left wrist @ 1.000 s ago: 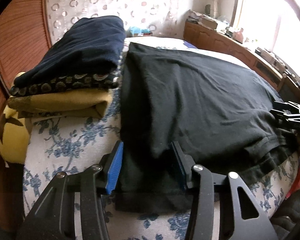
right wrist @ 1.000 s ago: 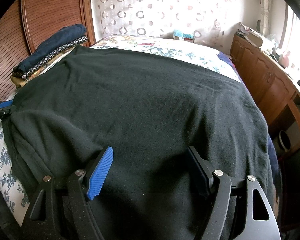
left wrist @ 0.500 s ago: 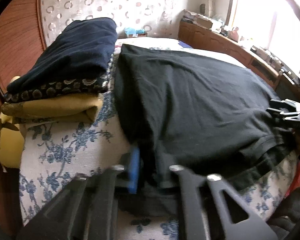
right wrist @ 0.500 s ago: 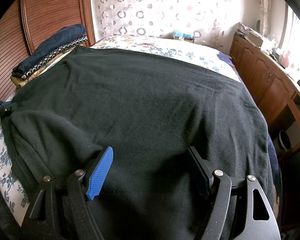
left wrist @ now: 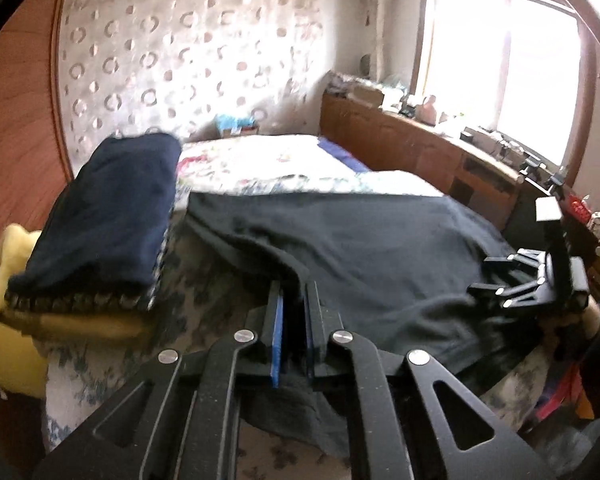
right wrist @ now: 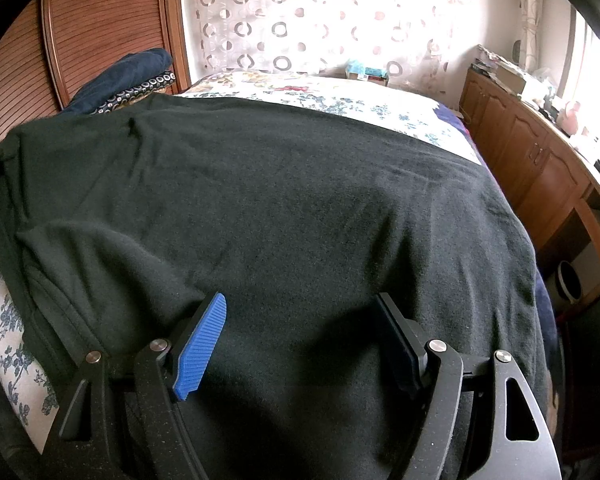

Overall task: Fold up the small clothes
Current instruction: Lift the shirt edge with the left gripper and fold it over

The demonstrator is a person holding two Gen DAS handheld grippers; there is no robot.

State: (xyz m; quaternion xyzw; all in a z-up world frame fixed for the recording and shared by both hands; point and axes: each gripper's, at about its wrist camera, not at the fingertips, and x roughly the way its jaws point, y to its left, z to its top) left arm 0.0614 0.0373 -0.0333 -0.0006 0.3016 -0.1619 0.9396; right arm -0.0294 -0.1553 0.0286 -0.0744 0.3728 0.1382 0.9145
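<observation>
A black garment (left wrist: 380,240) (right wrist: 284,200) lies spread over the floral bed (left wrist: 260,164). My left gripper (left wrist: 294,296) is shut on the garment's near left edge and holds that edge lifted off the bed. My right gripper (right wrist: 300,312) is open over the near edge of the cloth, its blue pad (right wrist: 202,344) and dark pad resting on the fabric with nothing pinched. In the left wrist view the right gripper (left wrist: 500,280) shows at the far right, on the garment's edge.
A stack of folded clothes (left wrist: 100,232) (right wrist: 120,80), navy on top, patterned and yellow below, sits at the bed's left by the wooden headboard (right wrist: 100,20). A wooden cabinet (right wrist: 540,160) with clutter runs along the right wall under the window (left wrist: 500,72).
My left gripper shut on the garment's left edge and rose, lifting the cloth. The right gripper stayed open in the same place.
</observation>
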